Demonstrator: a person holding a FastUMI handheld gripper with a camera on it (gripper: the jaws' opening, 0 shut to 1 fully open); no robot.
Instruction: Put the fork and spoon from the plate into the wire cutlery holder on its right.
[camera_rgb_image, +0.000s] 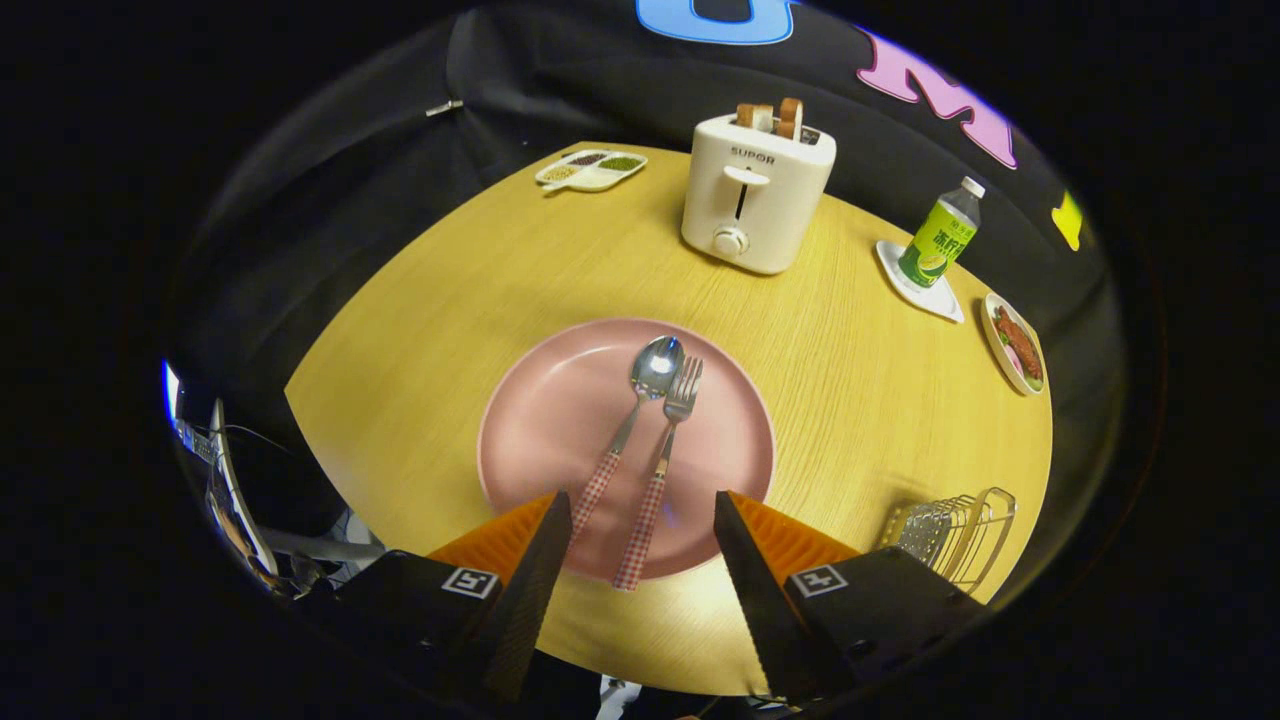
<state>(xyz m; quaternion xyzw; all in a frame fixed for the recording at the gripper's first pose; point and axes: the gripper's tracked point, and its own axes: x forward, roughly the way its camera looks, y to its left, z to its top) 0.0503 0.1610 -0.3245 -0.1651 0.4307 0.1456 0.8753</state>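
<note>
Gripper view: tool (642, 505) spread wide, pinching nothing, hovering above near rim of pink plate (540, 420). Spoon (628, 425) and fork (665, 450) lying side by side on plate, heads away, checked handles pointing back between the fingers; fork handle end just over plate's near rim. Nothing moved yet, so pre-grasp on first utensil. Wire cutlery holder (955, 535) on table (420, 330) right of plate, just beyond right finger, looks unloaded.

Next move, likely: drop and close across one handle only. Handles sit close together, so risk of catching both or nudging the neighbour.

Room: bare table between plate and holder, short clear path right. Holder near table edge; toaster (755, 195), bottle (942, 235), divided dish (592, 168), food plate (1015, 345) well apart.
</note>
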